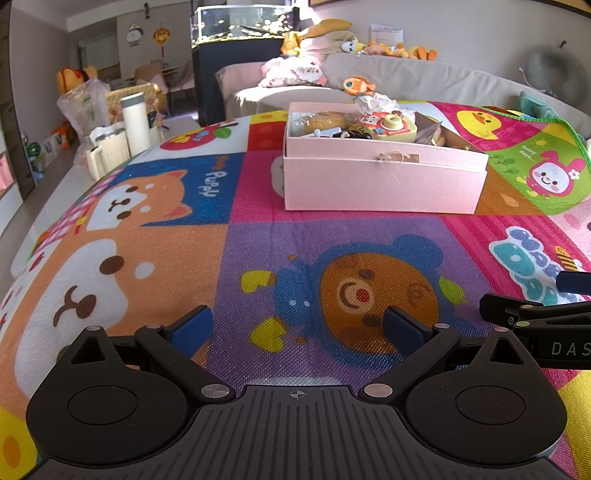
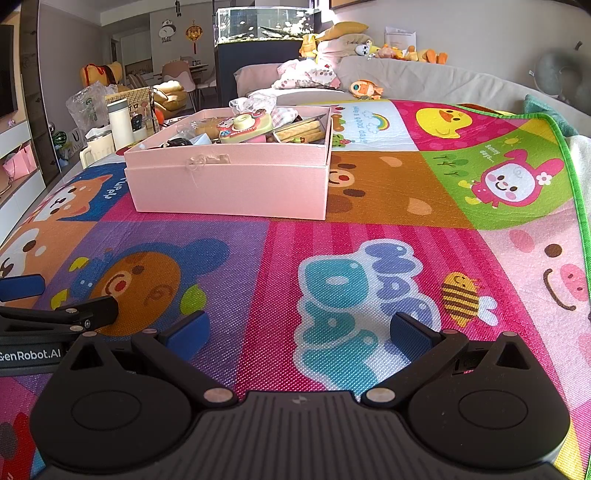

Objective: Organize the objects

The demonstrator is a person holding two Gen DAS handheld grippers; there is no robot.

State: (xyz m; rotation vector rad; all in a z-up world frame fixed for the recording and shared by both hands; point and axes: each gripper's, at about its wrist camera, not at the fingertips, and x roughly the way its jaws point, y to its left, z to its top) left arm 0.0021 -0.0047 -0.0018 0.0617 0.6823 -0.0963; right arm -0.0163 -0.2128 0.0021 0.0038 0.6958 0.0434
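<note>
Hovering low over a bright cartoon-printed play mat, the left tongs stand wide open with nothing between their blue pads, above a bear picture. The right tongs are just beside them, equally spread and empty, over blue bubble lettering; each pair shows at the edge of the other's view.

Ahead on the mat sits one pale pink rectangular cardboard box, uncovered and nested in its own lid. It holds a jumble of small toys, among them a yellow toy camera with a pink cartoon face and some biscuit-like pieces; the rest is too crowded to count. Nothing lies on the mat between the tongs and the box.

To the left stand one white cylindrical flask and a cream jug. Behind the mat runs a grey sofa strewn with plush toys, an orange doll lying on its seat. A dark-framed fish tank stands farther back.
</note>
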